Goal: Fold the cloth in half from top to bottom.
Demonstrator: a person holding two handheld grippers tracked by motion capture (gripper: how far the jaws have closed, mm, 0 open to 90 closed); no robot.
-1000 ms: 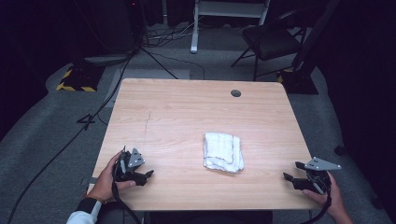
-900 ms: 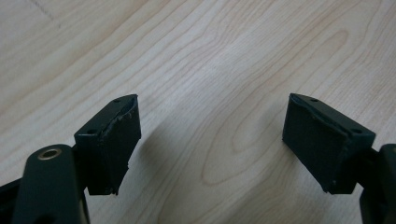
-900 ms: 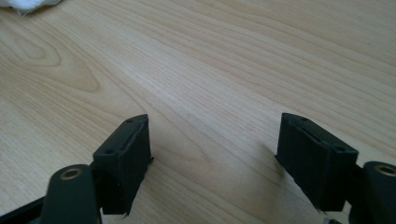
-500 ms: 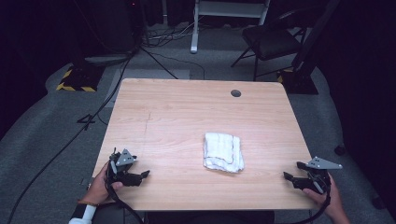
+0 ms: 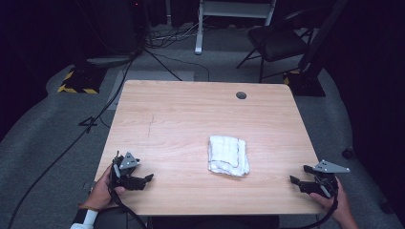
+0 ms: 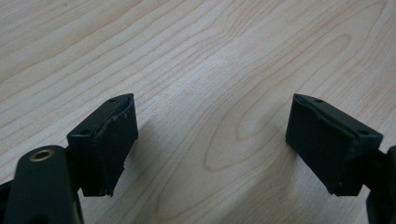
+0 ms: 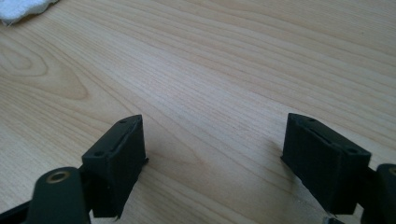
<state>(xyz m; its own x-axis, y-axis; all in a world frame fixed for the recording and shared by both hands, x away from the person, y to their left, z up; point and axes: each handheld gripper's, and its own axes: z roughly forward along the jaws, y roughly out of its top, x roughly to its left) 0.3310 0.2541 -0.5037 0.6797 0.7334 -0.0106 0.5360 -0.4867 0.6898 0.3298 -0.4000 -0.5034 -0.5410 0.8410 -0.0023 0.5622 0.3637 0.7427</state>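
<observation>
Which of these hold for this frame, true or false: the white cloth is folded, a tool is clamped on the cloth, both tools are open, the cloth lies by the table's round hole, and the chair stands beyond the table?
1. The white cloth lies folded on the table. True.
2. The left tool is clamped on the cloth. False: its jaws stand apart over bare wood, well off the cloth.
3. The right tool is open with nothing between its jaws. True.
4. The cloth lies beside the round hole. False: the hole is near the far edge, and the cloth lies nearer the person's side.
5. A dark chair stands on the floor beyond the table. True.
</observation>
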